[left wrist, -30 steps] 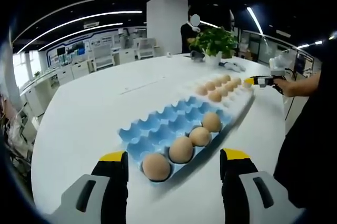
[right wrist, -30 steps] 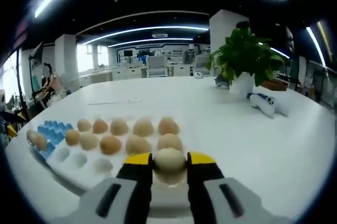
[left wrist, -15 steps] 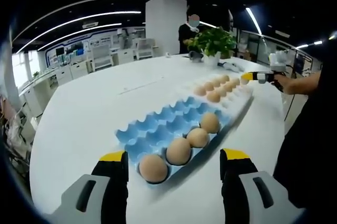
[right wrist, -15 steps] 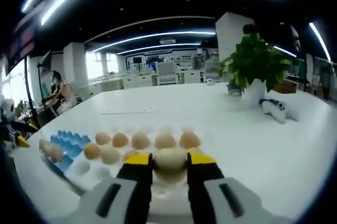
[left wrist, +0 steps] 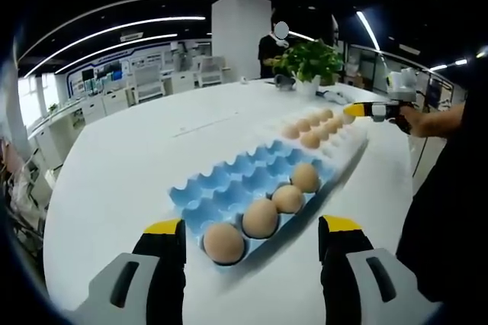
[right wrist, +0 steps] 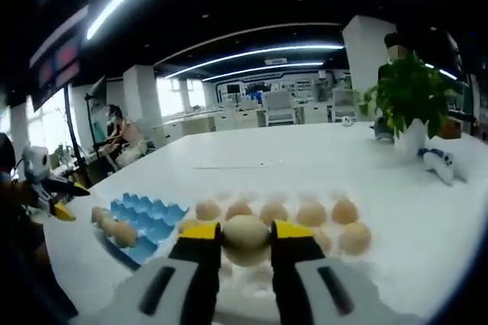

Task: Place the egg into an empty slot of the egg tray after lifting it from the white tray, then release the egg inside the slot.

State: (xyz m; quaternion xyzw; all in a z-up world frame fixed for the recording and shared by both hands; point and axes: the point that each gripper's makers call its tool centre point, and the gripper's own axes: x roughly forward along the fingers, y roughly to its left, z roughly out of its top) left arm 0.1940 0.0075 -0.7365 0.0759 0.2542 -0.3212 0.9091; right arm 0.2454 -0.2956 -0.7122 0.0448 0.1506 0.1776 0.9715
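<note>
My right gripper (right wrist: 245, 232) is shut on a pale egg (right wrist: 245, 239), held in the air above the white tray (right wrist: 305, 264) and its row of brown eggs (right wrist: 311, 213). Left of it lies the blue egg tray (right wrist: 145, 214) with eggs along its near edge. In the left gripper view the blue egg tray (left wrist: 229, 188) lies just ahead of my open left gripper (left wrist: 250, 235), with four eggs (left wrist: 260, 217) in its near row and several free slots behind. The white tray (left wrist: 335, 138) lies beyond it, and the right gripper (left wrist: 360, 111) hovers over its far end.
Everything rests on a large white round table (left wrist: 130, 165). A potted plant (left wrist: 309, 62) stands at its far side, with small white objects (right wrist: 442, 163) beside it. A person (left wrist: 274, 46) stands behind the plant. Desks and chairs fill the office behind.
My right gripper has lifted the egg higher and swung left, so the blue tray shows more fully in its view. The left gripper has stayed nearly still.
</note>
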